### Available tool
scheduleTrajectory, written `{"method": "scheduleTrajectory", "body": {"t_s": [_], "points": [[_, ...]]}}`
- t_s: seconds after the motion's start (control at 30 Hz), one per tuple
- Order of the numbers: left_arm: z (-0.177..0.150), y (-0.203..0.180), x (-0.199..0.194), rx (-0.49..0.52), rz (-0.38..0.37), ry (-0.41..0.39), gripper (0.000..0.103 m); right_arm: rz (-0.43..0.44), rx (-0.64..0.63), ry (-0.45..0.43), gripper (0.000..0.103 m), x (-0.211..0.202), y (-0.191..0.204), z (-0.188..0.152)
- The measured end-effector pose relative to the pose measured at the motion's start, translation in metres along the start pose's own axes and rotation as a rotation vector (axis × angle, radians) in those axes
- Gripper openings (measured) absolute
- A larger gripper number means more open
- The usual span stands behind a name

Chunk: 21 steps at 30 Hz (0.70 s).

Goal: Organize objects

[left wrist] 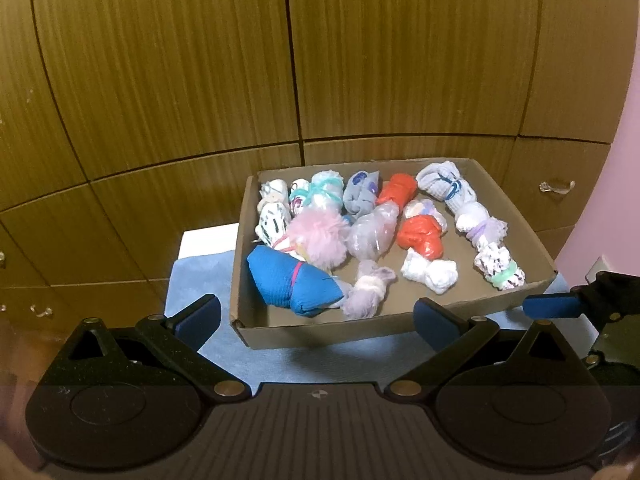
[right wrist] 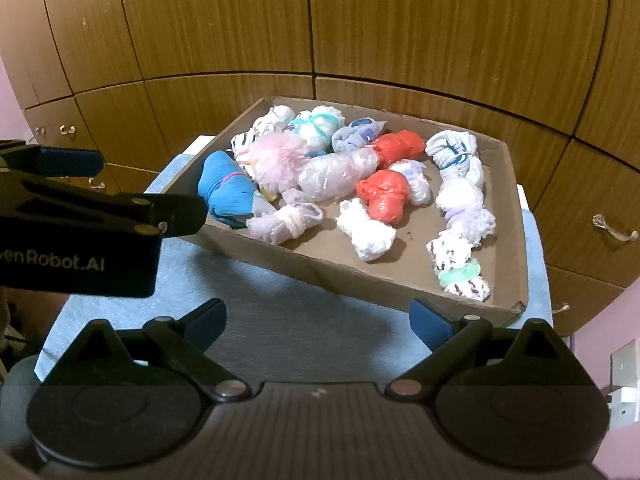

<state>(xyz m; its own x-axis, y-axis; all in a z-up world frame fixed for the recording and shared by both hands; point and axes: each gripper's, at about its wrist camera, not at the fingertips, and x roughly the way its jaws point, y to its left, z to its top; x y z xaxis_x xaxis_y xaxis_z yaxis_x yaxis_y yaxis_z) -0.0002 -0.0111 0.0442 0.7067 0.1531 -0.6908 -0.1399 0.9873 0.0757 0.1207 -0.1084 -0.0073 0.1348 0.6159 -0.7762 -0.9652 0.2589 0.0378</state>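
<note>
While both grippers hang over the near edge of the bench [right wrist: 280, 320], which is covered by a light blue cloth, a shallow cardboard box [left wrist: 320, 330] sits on it against the wooden cabinet fronts [left wrist: 160, 80]. The left gripper [left wrist: 316, 316] has its jaws spread wide with nothing between them, just short of the box's near wall. The right gripper [right wrist: 318, 320] likewise has its jaws spread and empty. Inside the box lie rolled bundles: a blue roll [left wrist: 290, 284] at the near left corner, a pink fluffy ball [left wrist: 318, 240] beside it, two red bundles [right wrist: 384, 196] mid-box, and white ones along the right wall.
</note>
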Motion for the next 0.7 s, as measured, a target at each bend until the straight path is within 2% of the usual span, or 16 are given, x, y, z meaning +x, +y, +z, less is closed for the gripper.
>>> {"method": "scheduleTrajectory", "body": {"t_s": [0.7], "points": [[0.0086, 0.0020, 0.0011, -0.013, -0.019, -0.006, 0.103, 0.006, -0.007, 0.005, 0.098, 0.0024, -0.0004, 0.0007]]}}
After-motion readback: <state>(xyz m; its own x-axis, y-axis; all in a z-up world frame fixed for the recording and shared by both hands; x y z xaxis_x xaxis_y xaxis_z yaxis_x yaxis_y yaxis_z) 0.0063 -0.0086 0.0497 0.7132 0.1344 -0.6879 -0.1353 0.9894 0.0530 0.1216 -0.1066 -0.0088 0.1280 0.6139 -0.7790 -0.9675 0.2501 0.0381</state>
